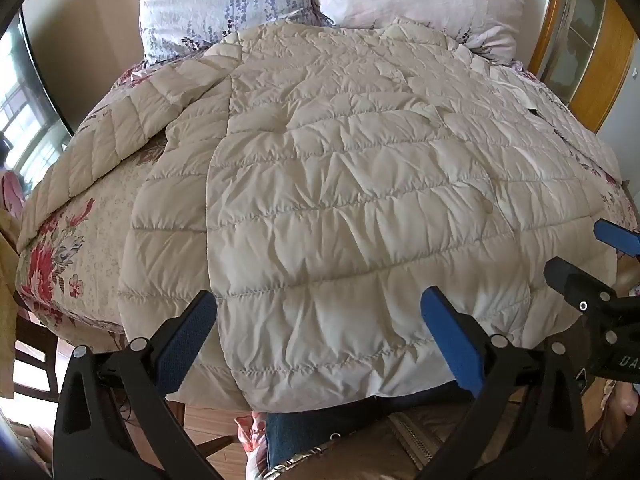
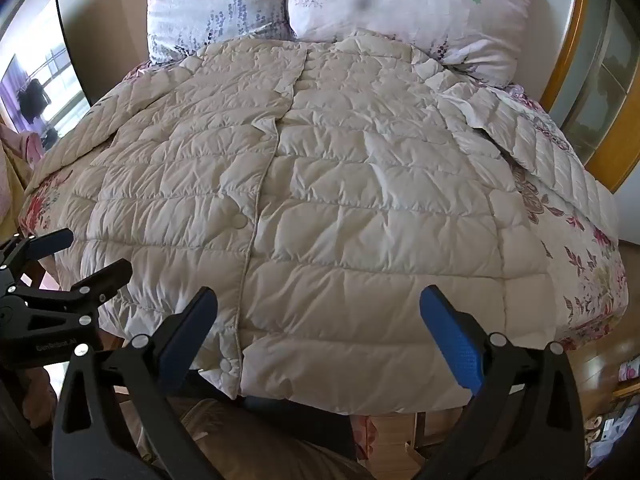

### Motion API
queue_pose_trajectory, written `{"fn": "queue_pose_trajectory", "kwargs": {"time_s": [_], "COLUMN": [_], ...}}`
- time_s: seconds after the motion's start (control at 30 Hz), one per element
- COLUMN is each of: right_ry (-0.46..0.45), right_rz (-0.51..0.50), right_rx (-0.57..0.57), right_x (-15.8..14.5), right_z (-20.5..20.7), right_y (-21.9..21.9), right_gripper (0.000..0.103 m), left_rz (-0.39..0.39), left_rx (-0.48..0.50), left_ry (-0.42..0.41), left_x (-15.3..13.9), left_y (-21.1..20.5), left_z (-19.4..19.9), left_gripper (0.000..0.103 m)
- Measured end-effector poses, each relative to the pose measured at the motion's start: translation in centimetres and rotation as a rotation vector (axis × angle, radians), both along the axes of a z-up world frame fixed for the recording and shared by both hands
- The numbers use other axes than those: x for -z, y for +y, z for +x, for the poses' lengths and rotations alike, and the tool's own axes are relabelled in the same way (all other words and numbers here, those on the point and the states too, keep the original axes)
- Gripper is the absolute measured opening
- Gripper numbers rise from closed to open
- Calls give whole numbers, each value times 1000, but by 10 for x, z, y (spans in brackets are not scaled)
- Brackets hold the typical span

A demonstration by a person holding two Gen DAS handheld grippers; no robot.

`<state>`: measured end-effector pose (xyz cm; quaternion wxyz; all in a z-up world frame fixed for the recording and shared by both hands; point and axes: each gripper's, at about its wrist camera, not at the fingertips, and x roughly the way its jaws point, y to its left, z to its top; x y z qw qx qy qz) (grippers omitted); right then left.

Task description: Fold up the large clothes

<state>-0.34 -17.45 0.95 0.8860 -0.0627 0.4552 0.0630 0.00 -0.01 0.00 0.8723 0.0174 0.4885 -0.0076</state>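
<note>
Both claws wide open, empty

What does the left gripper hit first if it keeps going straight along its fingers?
Most likely the cream quilted jacket spread on the bed, near its bottom hem. The left gripper is open, nothing between its fingers; depth is uncertain.

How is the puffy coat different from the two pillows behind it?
The puffy coat is plain cream; the pillows are pale pink with printed trees and flowers. The coat is stitched into quilted rows; the pillows look smooth. The coat lies spread flat on the flowery bedcover; the pillows stand propped at its far end. Both look soft.
</note>
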Motion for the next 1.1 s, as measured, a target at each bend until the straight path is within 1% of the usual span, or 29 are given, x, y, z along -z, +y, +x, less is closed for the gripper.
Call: {"fn": "queue_pose_trajectory", "kwargs": {"time_s": [1.1], "right_ry": [2], "right_rz": [10], "right_rx": [0], "right_x": [0], "right_z": [-1], "right_y": [0], "right_gripper": [101], "left_rz": [-2], "left_rx": [0], "left_ry": [2], "left_x": [0], "left_y": [0], "left_z": [0], "left_gripper": [102]}}
